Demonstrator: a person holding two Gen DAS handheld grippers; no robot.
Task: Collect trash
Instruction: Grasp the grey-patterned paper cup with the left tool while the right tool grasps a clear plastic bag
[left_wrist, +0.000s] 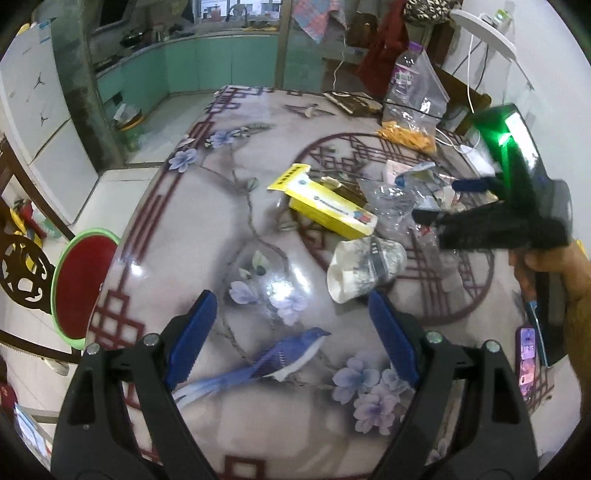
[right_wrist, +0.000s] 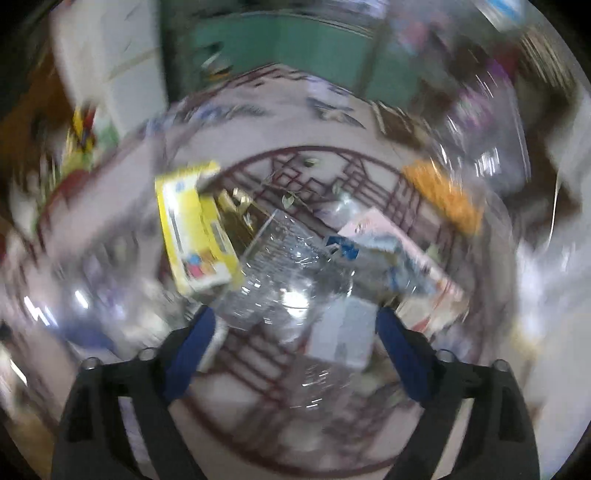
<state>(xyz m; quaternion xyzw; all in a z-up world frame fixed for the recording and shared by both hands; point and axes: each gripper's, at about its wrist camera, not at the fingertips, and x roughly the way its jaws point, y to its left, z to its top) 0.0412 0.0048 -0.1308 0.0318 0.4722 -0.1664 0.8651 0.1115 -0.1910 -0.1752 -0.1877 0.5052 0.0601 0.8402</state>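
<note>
Trash lies in the middle of a patterned table (left_wrist: 207, 229): a yellow carton (left_wrist: 328, 206), a crushed white paper cup (left_wrist: 364, 267), clear crumpled plastic (left_wrist: 391, 199) and paper scraps (left_wrist: 406, 171). My left gripper (left_wrist: 291, 299) is open and empty, just short of the cup. My right gripper (left_wrist: 432, 199) shows at the right of the left wrist view, open over the plastic. In the blurred right wrist view the right gripper (right_wrist: 293, 317) is open above the clear plastic (right_wrist: 280, 266), with the yellow carton (right_wrist: 195, 232) to the left and a white paper piece (right_wrist: 343, 332) between the fingers.
A plastic bottle (left_wrist: 404, 74) and a clear bag with orange contents (left_wrist: 410, 134) stand at the table's far right. A phone (left_wrist: 526, 362) lies at the right edge. A red stool (left_wrist: 86, 284) and a carved chair (left_wrist: 22, 269) stand to the left.
</note>
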